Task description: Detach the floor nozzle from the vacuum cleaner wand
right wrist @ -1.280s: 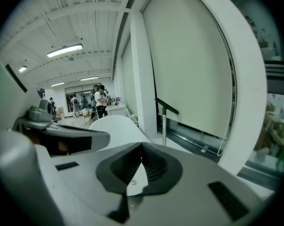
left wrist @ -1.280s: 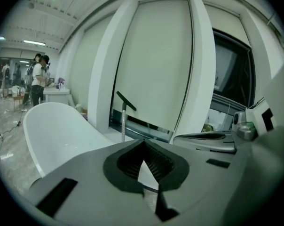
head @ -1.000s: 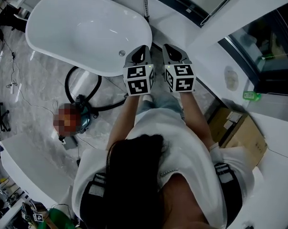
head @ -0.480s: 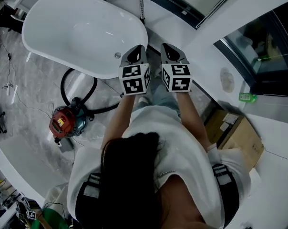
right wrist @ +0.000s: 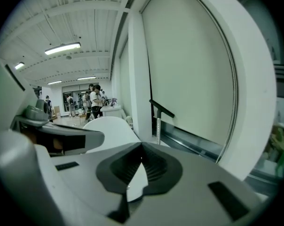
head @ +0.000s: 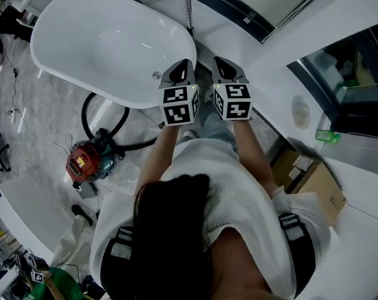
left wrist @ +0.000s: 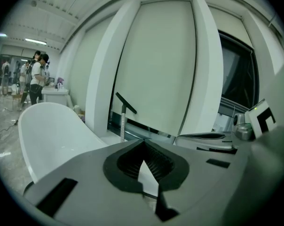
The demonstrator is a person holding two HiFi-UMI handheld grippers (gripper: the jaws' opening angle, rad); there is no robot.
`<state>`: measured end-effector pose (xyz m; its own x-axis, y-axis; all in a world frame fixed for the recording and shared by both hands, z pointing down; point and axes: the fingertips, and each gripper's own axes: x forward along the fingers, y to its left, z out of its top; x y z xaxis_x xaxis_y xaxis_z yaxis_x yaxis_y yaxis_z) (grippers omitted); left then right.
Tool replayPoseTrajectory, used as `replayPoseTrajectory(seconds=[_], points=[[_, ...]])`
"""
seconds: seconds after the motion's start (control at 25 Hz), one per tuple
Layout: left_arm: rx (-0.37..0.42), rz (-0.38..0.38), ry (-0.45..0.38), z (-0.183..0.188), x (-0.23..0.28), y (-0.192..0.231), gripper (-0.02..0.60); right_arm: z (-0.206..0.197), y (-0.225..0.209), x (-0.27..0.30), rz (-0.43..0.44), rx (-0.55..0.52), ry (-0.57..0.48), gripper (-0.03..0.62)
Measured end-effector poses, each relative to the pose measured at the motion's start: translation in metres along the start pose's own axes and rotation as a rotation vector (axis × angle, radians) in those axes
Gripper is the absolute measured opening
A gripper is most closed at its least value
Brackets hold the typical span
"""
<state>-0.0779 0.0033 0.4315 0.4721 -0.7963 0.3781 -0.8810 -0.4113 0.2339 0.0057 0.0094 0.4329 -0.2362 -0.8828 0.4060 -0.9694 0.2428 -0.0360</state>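
**Both jaws shut and empty, vacuum on the floor to the left**

The left gripper (head: 181, 74) and the right gripper (head: 225, 72) are held side by side in front of the person, their marker cubes just apart. Both point ahead and slightly down. In the left gripper view the jaws of the left gripper (left wrist: 143, 142) are pressed together at the tips with nothing between them. The right gripper view shows the same of the right gripper (right wrist: 141, 149): jaws together, nothing pinched.

The vacuum cleaner (head: 84, 161), a red canister, sits on the marble floor (head: 45, 114), below and well to the left of the left jaws, nearer the person than the jaw tips. Its black hose (head: 98, 108) loops from the canister toward the bathtub and back under the person's left arm. The wand and the floor nozzle cannot be made out in any view.

A white bathtub (head: 107, 39) lies ahead and to the left of the left jaws. A floor-standing faucet (head: 188, 5) rises ahead, between the lines of the two pairs of jaws. A cardboard box (head: 311, 183) stands behind and to the right of the right jaws.
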Motion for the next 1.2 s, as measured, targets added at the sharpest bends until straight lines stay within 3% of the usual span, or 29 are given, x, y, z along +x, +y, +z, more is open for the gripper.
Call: replayPoseTrajectory(seconds=[0.6, 1.2], points=[[-0.025, 0.085, 0.016, 0.036, 0.095, 0.018, -0.003, 0.025, -0.042, 0.087, 0.104, -0.019, 0.035, 0.015], [-0.064, 0.169, 0.027, 0.072, 0.186, 0.021, -0.005, 0.071, -0.111, 0.169, 0.182, -0.058, 0.052, 0.015]])
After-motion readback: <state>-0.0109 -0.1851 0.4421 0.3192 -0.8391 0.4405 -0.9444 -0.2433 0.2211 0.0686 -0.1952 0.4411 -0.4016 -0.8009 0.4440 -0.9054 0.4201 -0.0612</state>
